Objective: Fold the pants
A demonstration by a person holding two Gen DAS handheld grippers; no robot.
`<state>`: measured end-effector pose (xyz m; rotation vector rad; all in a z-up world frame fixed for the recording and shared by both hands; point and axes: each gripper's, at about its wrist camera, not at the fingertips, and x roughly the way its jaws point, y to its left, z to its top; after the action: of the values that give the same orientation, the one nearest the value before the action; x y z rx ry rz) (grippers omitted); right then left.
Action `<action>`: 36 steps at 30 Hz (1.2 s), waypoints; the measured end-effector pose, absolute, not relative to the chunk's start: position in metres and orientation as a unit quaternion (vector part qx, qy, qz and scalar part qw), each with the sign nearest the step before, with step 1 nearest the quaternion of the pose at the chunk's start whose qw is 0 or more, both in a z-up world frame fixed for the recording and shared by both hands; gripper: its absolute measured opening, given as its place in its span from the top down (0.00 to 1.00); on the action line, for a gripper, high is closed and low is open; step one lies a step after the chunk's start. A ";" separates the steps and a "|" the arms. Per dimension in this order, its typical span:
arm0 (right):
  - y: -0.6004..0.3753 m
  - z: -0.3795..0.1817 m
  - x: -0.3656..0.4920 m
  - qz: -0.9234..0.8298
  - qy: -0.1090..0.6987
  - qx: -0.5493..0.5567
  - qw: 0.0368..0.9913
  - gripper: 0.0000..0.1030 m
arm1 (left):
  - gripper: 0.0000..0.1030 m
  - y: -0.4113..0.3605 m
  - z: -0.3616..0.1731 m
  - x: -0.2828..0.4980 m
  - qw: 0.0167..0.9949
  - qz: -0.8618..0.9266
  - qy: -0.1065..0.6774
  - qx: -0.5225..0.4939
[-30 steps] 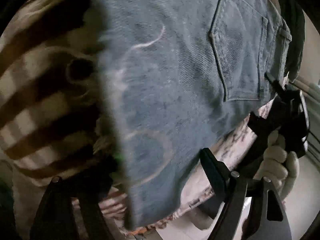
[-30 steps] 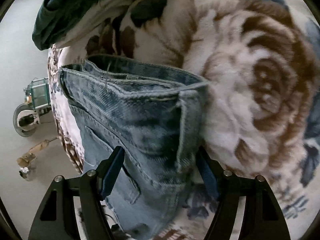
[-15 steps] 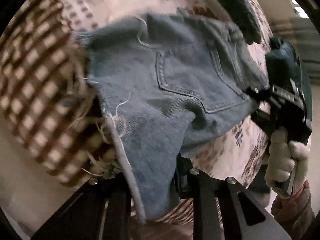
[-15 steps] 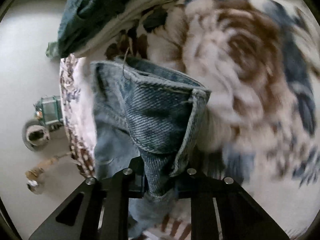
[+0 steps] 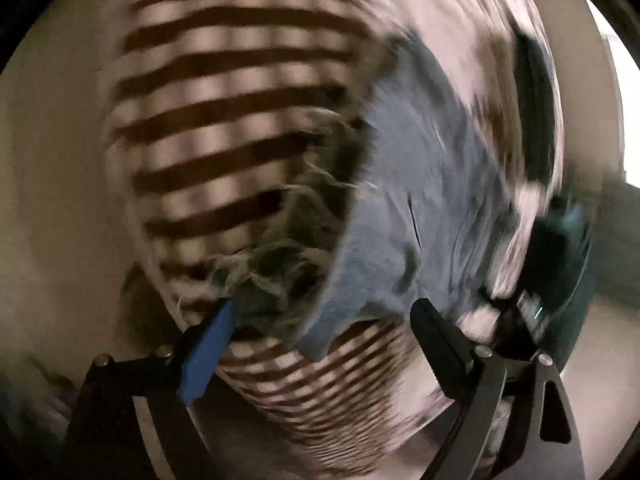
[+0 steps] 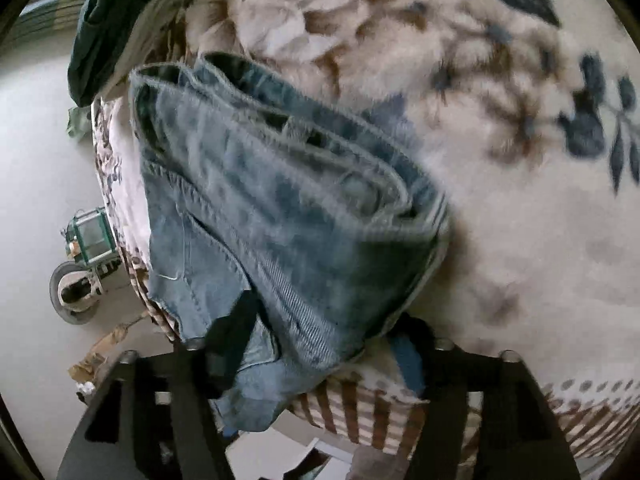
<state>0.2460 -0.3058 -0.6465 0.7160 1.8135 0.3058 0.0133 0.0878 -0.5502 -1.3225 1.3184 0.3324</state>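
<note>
The blue denim pants (image 6: 280, 216) lie folded in a thick bundle on a floral blanket (image 6: 520, 200), their waistband edge facing up. My right gripper (image 6: 320, 344) is open, its fingers standing either side of the bundle's near end. In the blurred left wrist view the pants (image 5: 400, 216) lie on a brown-and-white checked cloth (image 5: 224, 120), with a frayed hem at their left. My left gripper (image 5: 320, 320) is open, with the denim's near corner between the spread fingers. The right gripper shows only as a dark blur at the right edge.
A dark green garment (image 6: 108, 28) lies at the blanket's far left edge. The bed edge drops to a pale floor (image 6: 36, 184), where a green-and-white wheeled object (image 6: 84, 264) stands. The checked cloth (image 6: 360, 412) hangs at the near edge.
Both grippers were shut on the denim half a second ago and have now opened. The pants have dropped onto the blanket. The left camera is swinging fast.
</note>
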 end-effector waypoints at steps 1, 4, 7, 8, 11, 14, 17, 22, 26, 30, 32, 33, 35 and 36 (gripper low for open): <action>-0.306 -0.647 0.248 0.130 0.767 0.294 0.555 0.31 | 0.14 0.089 -0.550 0.006 0.574 0.153 0.554 -0.583; -0.318 -0.650 0.261 0.136 0.775 0.283 0.548 0.31 | 0.14 0.070 -0.570 0.006 0.522 0.140 0.526 -0.657; -0.309 -0.661 0.261 0.143 0.780 0.282 0.541 0.31 | 0.14 0.045 -0.597 0.022 0.472 0.132 0.502 -0.713; -0.308 -0.665 0.261 0.144 0.780 0.281 0.540 0.31 | 0.14 0.043 -0.606 0.026 0.464 0.135 0.491 -0.725; -0.302 -0.671 0.263 0.145 0.776 0.289 0.542 0.31 | 0.15 0.039 -0.621 0.032 0.443 0.161 0.449 -0.759; -0.303 -0.674 0.264 0.149 0.769 0.308 0.540 0.31 | 0.33 0.044 -0.633 0.029 0.432 0.187 0.402 -0.785; -0.302 -0.673 0.265 0.158 0.755 0.323 0.548 0.49 | 0.70 0.052 -0.634 0.030 0.447 0.195 0.404 -0.774; -0.305 -0.660 0.256 0.161 0.738 0.351 0.553 0.78 | 0.78 0.070 -0.592 0.045 0.543 0.149 0.451 -0.692; -0.311 -0.645 0.240 0.165 0.735 0.368 0.544 0.78 | 0.74 0.086 -0.573 0.058 0.597 0.097 0.455 -0.654; -0.305 -0.657 0.234 0.159 0.754 0.334 0.543 0.55 | 0.58 0.080 -0.614 0.064 0.550 0.101 0.452 -0.695; -0.307 -0.671 0.233 0.148 0.756 0.350 0.532 0.54 | 0.55 0.082 -0.624 0.066 0.543 0.112 0.445 -0.703; -0.308 -0.676 0.233 0.147 0.754 0.361 0.528 0.51 | 0.54 0.078 -0.625 0.067 0.544 0.117 0.445 -0.701; -0.307 -0.685 0.232 0.145 0.750 0.376 0.525 0.50 | 0.54 0.075 -0.627 0.073 0.545 0.134 0.447 -0.697; -0.306 -0.687 0.232 0.145 0.747 0.381 0.526 0.48 | 0.54 0.072 -0.627 0.075 0.543 0.142 0.449 -0.695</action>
<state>0.2318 -0.3056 -0.6874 0.9116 1.7855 0.3480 0.0754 0.0723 -0.6266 -1.6502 1.0649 0.3381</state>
